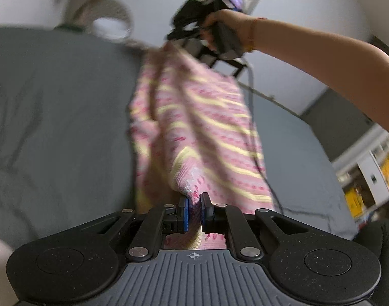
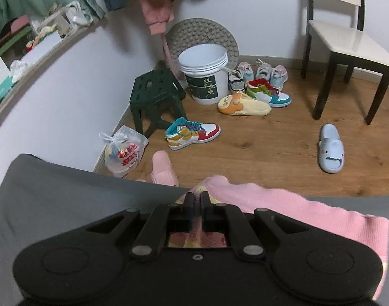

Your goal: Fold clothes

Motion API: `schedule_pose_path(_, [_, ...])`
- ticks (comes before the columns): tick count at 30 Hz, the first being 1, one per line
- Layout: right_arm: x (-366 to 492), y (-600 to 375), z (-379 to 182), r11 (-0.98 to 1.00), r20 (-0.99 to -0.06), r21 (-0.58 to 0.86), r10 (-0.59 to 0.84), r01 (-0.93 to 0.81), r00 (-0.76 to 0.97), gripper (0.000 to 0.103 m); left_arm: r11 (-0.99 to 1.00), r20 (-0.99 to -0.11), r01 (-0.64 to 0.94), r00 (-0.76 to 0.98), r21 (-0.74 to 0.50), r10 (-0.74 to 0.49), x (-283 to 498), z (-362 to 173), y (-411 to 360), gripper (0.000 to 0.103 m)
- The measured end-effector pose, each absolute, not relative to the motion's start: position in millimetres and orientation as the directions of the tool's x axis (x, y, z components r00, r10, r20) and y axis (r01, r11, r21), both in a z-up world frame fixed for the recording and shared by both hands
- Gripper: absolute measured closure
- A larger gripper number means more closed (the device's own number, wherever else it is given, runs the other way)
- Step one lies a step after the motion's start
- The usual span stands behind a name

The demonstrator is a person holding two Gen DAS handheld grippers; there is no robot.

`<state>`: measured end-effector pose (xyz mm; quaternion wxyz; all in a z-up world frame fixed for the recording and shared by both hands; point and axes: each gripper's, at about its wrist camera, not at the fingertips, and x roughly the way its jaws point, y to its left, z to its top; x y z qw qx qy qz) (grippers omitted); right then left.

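Both grippers pinched the pink striped garment [image 1: 194, 127] at separate corners, likely to spread it taut above the grey bed [image 1: 54, 114] before folding. The left gripper [image 1: 194, 201] had its jaws nearly closed on cloth; the right gripper [image 2: 197, 199] likewise. Shoes [image 2: 192, 132], a bucket [image 2: 204, 74] and a stool [image 2: 156, 94] crowded the floor beyond, well apart.

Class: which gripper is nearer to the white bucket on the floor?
Right, probably. The right gripper, shut on the pink garment, faces the white bucket across the floor. The left gripper holds the garment's other end, farther back.
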<state>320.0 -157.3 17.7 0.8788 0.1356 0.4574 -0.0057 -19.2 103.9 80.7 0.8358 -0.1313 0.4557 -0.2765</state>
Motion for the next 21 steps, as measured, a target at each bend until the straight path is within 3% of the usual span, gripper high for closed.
schedule_pose_path(3, [327,-148,5,0.958,-0.810,0.249,0.124,0.145,0.573,0.097,0.835,-0.713,0.278,0.435,-0.475,-0.551,-19,75,109,0.095])
schedule_pose_path(8, [331,-139,-9,0.956,-0.819,0.254,0.131,0.148,0.559,0.096,0.845,-0.734,0.312,0.420,-0.435,-0.533,-25,75,96,0.094])
schedule_pose_path(12, [322,-149,-14,0.927,-0.809,0.336,0.195,0.165,0.554,0.071,0.862,-0.791,0.324,0.363,-0.390,-0.493,-19,67,84,0.094])
schedule_pose_path(14, [317,-152,-9,0.928,-0.802,0.339,0.201,0.151,0.562,0.069,0.862,-0.787,0.331,0.370,-0.385,-0.493,-20,69,83,0.093])
schedule_pose_path(17, [312,-153,2,0.942,-0.803,0.317,0.202,0.114,0.561,0.068,0.875,-0.768,0.349,0.436,-0.336,-0.469,-21,79,84,0.075])
schedule_pose_path(18, [311,-152,6,0.944,-0.801,0.317,0.211,0.097,0.560,0.068,0.882,-0.744,0.357,0.487,-0.308,-0.457,-24,84,84,0.060])
schedule_pose_path(19, [310,-151,8,0.946,-0.805,0.313,0.216,0.085,0.553,0.068,0.889,-0.717,0.362,0.537,-0.280,-0.444,-25,89,86,0.037])
schedule_pose_path(21, [307,-147,11,0.953,-0.822,0.297,0.220,0.065,0.525,0.068,0.902,-0.661,0.365,0.622,-0.230,-0.420,-29,96,87,0.010])
